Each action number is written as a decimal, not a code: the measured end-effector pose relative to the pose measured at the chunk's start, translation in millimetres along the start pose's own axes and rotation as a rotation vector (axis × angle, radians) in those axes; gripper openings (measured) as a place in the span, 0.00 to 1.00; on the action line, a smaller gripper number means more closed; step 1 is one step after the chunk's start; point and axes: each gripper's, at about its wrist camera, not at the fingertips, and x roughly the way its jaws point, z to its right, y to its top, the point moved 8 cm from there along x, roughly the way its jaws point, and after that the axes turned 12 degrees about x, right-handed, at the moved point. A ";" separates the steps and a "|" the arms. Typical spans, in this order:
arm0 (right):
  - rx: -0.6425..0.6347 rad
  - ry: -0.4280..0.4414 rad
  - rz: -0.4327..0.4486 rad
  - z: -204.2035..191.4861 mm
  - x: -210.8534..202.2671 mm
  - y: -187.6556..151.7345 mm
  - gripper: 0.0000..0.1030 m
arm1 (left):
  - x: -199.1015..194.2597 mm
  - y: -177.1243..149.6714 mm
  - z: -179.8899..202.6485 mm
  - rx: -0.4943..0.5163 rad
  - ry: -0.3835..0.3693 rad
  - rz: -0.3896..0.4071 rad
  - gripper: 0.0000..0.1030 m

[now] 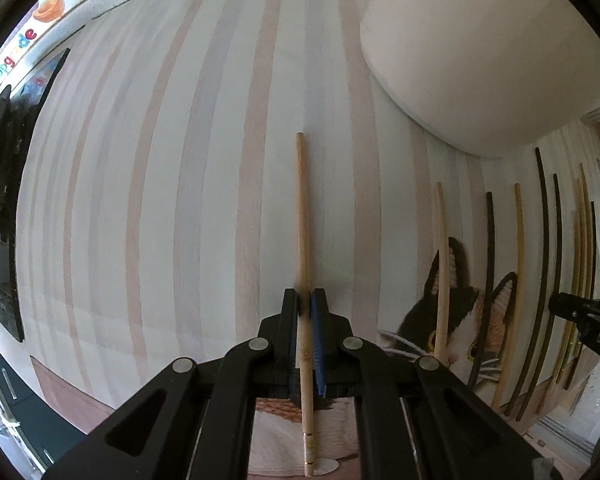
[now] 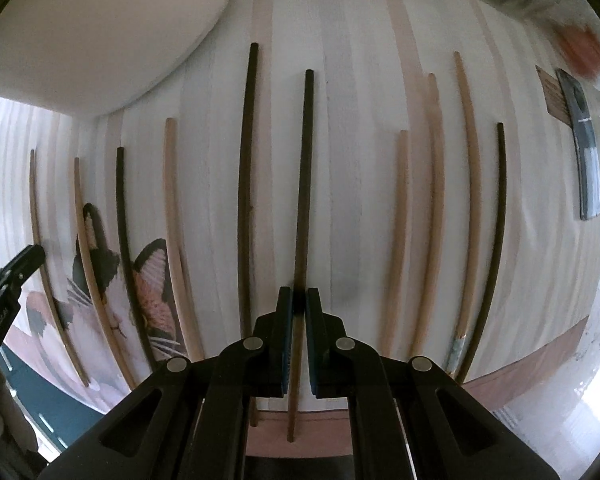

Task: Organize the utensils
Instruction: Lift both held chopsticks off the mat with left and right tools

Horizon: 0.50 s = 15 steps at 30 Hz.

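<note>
Directly above the striped cloth (image 1: 160,200), the left hand-held gripper (image 1: 305,300) points straight down, clenched on a pale wooden chopstick (image 1: 302,220). Beside it, the right hand-held gripper (image 2: 296,300) tilts steeply downward, grasping a dark chopstick (image 2: 305,168) among the other chopsticks (image 2: 432,200) lying side by side on the cloth.

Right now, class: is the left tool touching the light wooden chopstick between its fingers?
Touching. The left wrist view shows the left tool closed on the light wooden chopstick, both pads pressed against its shaft with no gap.
</note>
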 end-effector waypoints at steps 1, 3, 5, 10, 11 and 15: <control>-0.005 -0.005 -0.009 -2.4 -4.4 4.1 0.07 | 0.3 0.4 0.2 0.002 0.003 -0.001 0.05; -0.014 -0.016 -0.029 -5.8 -5.8 5.9 0.07 | 0.0 1.6 0.4 0.004 0.007 -0.004 0.05; -0.020 -0.024 -0.046 -7.7 -4.6 10.4 0.07 | 2.6 4.7 9.2 -0.001 0.009 -0.004 0.05; -0.012 -0.022 -0.050 -15.3 -6.3 17.0 0.07 | 3.0 -1.9 14.7 -0.002 0.038 0.023 0.04; -0.009 -0.014 -0.041 -15.8 -4.4 18.0 0.06 | 1.8 -4.9 14.7 0.000 0.044 0.023 0.04; -0.010 0.036 -0.016 -16.1 5.8 15.8 0.06 | -5.6 -12.7 17.7 -0.002 0.058 0.034 0.04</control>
